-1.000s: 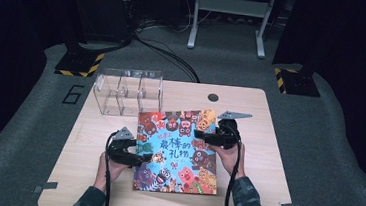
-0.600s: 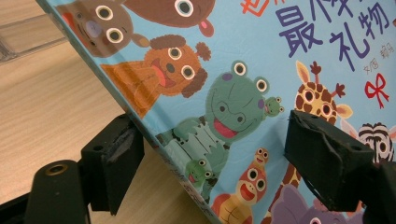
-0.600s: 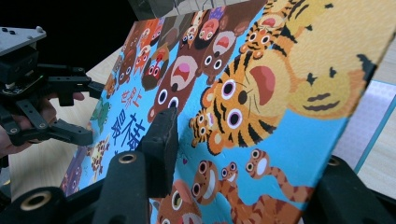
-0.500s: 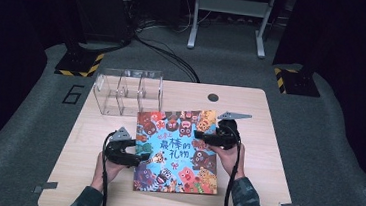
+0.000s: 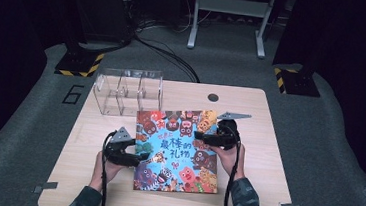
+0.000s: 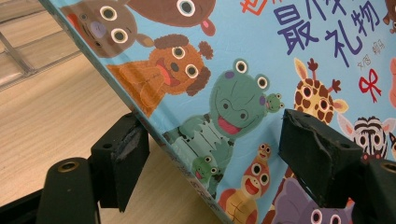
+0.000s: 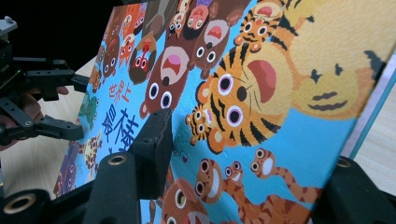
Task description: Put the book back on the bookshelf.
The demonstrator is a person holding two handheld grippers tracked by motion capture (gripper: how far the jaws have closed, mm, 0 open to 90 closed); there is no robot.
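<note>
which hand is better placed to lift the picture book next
Probably the left. The left gripper has the book's edge between its jaws, one pad under it. The right gripper sits over the cover, its jaws just opening.

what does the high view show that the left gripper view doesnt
High view alone: the whole wooden table, the clear plastic organizer with its compartments behind the picture book, the person's two hands, the right tool at the book's right edge, and the dark floor with cables beyond.

Left gripper view alone: close detail of the cover, such as the green frog and the giraffe, and the left tool straddling the book's raised edge, one jaw under it and one over the cover; its jaws have just been closing.

Both: the book, the tabletop, the left tool.
</note>
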